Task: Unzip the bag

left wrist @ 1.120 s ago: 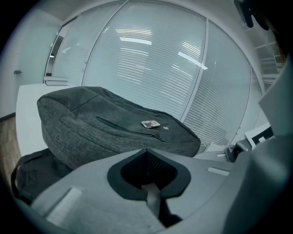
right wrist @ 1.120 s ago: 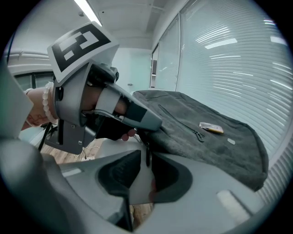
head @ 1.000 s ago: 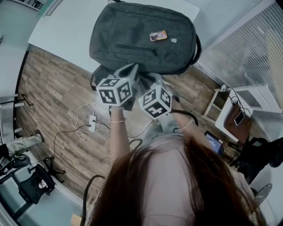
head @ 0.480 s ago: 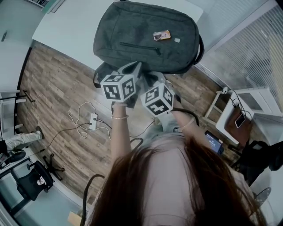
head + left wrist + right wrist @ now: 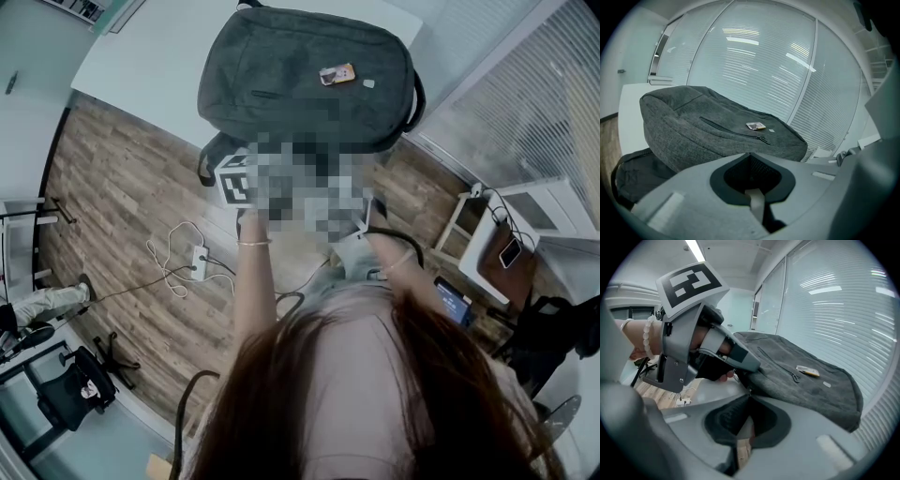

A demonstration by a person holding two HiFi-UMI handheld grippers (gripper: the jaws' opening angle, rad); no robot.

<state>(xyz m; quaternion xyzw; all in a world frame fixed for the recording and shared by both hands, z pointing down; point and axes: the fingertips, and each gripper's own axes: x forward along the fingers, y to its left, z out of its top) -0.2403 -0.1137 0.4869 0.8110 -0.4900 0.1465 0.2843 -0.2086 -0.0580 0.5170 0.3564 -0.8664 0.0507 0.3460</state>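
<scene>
Head view: bag (image 5: 309,89) lies lengthwise across frame top, just above my left gripper (image 5: 750,155), clenched empty, and right gripper (image 5: 749,393), clenched at its near edge.

Overhead and two seemingly close views share backpack (image 5: 309,80).

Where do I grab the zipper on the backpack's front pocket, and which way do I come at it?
Probably the small pull tab at the end of the pocket zipper nearest the little card. It lies flat on the backpack, on its sloping front, so come down from above, pinch its thin sides with the jaws, then tug along the zipper toward its other end.
</scene>
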